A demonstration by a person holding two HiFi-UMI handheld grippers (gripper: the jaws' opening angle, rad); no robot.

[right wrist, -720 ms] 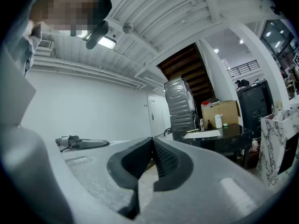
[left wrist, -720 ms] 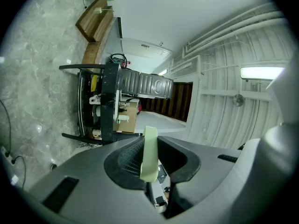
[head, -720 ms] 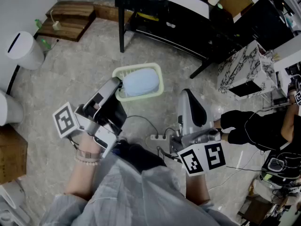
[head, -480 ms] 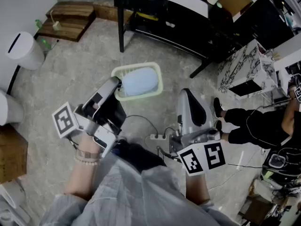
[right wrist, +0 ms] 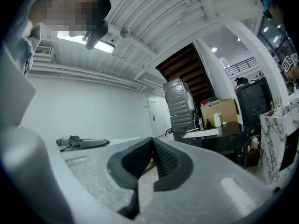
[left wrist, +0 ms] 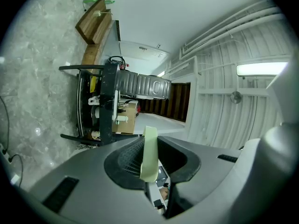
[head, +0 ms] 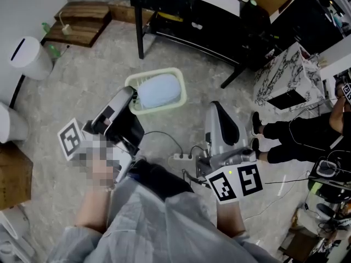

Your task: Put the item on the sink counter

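A pale green plastic basket [head: 182, 90] hangs above the floor with a light blue rounded item [head: 159, 92] lying in it. My left gripper [head: 130, 96] is shut on the basket's left rim. In the left gripper view that rim [left wrist: 149, 146] stands as a thin pale strip pinched between the dark pads. My right gripper [head: 219, 109] is held lower right of the basket, apart from it, jaws shut with nothing between them [right wrist: 152, 146]. No sink counter shows in any view.
A black table [head: 186, 21] with clutter stands beyond the basket. A white bin [head: 27, 56] and a wooden step [head: 77, 23] are at the far left. A marbled box [head: 285, 75] and a seated person's legs [head: 290, 141] are at the right. A power strip [head: 184, 159] with cables lies on the floor.
The left gripper and the basket have shifted slightly left and farther away. The person at the right has drawn the legs in. The right gripper has barely moved.
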